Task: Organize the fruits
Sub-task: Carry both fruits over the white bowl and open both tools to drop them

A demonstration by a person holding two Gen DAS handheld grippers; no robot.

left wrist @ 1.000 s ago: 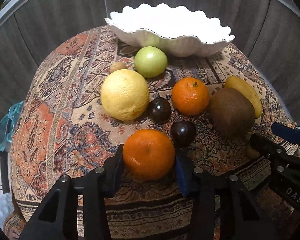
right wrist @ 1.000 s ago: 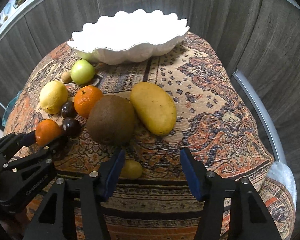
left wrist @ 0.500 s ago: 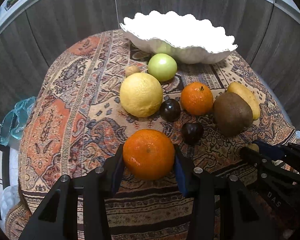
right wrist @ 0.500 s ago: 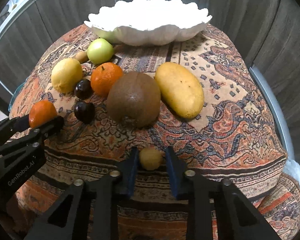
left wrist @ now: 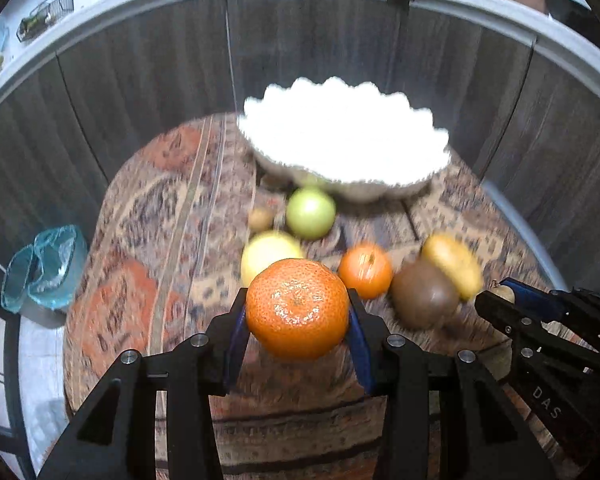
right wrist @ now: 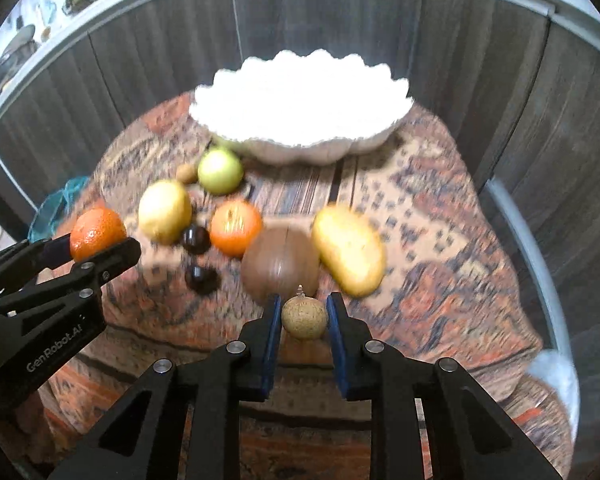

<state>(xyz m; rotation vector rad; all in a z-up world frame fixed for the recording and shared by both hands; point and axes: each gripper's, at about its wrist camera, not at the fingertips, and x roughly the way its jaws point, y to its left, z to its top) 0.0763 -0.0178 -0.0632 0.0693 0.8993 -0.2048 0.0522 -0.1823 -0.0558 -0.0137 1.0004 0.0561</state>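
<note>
Orange tangerine [left wrist: 297, 308]: clamped between the jaws of the left gripper [left wrist: 296, 344] and carried clear of the cloth; it is wide and round, so a tilt or jolt could roll it out of the blue pads.
Small tan fruit [right wrist: 304, 317]: pinched in the right gripper [right wrist: 303, 334], jaws closed on it; held only across its middle, it could squirt out or bruise if squeezed harder.
Two grippers: side by side over the table; they could knock together if both head for the bowl at once.
Loose fruit on the patterned cloth [right wrist: 440, 248]: brown kiwi [right wrist: 280, 266], yellow mango [right wrist: 350, 252], second tangerine [right wrist: 236, 227], two dark plums, lemon [right wrist: 165, 211], green apple [right wrist: 220, 171]; a low pass could send them rolling off the rounded table.
White scalloped bowl [right wrist: 300, 112]: farthest, empty as far as the glare shows; a dropped fruit could chip the rim.
</note>
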